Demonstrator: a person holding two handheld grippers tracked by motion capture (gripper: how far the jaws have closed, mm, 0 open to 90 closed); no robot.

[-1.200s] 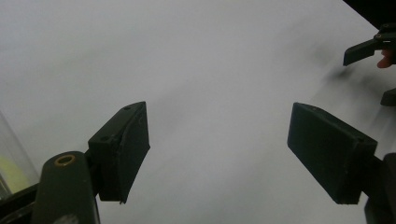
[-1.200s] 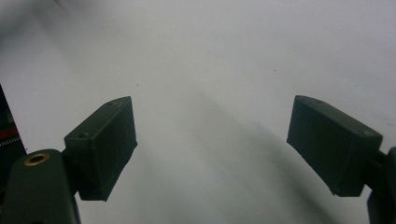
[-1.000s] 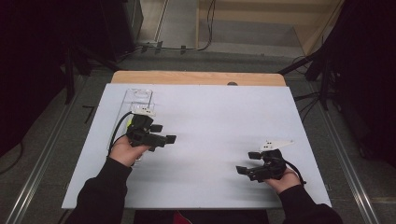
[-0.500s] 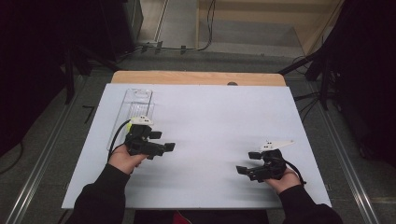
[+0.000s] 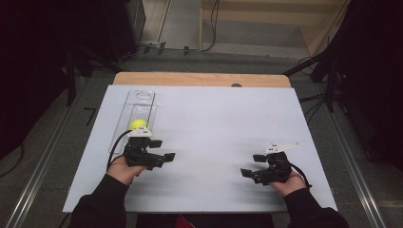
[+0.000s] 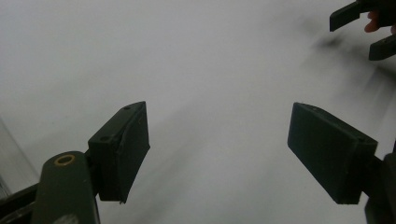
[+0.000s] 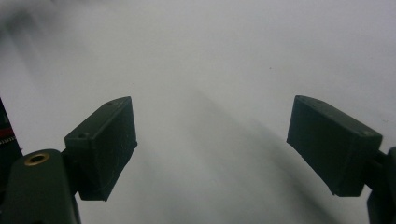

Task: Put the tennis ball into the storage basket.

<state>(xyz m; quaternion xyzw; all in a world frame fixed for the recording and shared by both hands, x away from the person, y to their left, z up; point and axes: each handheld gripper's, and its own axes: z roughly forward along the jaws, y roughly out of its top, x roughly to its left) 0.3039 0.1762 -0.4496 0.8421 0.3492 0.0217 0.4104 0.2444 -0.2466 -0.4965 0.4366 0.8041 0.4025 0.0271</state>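
A yellow ball (image 5: pixel 138 124) lies at the near end of a clear plastic tray (image 5: pixel 138 100) on the left of the white table board (image 5: pixel 214 123). My left gripper (image 5: pixel 164 151) hovers just in front of the ball, pointing right. Its jaws stand apart with nothing between them, as the left gripper view (image 6: pixel 217 149) shows over bare board. My right gripper (image 5: pixel 252 165) rests at the near right, pointing left, open and empty (image 7: pixel 212 144). It also appears in the left gripper view, at the top right (image 6: pixel 359 28).
A wooden strip (image 5: pixel 199 79) borders the board's far edge. Dark stands and cables (image 5: pixel 190 47) lie on the floor beyond it. Metal rails (image 5: pixel 38 166) run along both sides of the table. The tray's clear edge (image 6: pixel 7 163) shows at the left of the left gripper view.
My left gripper has drawn back from the tray toward the near edge, and the yellow ball now shows behind it. The right gripper has stayed put.
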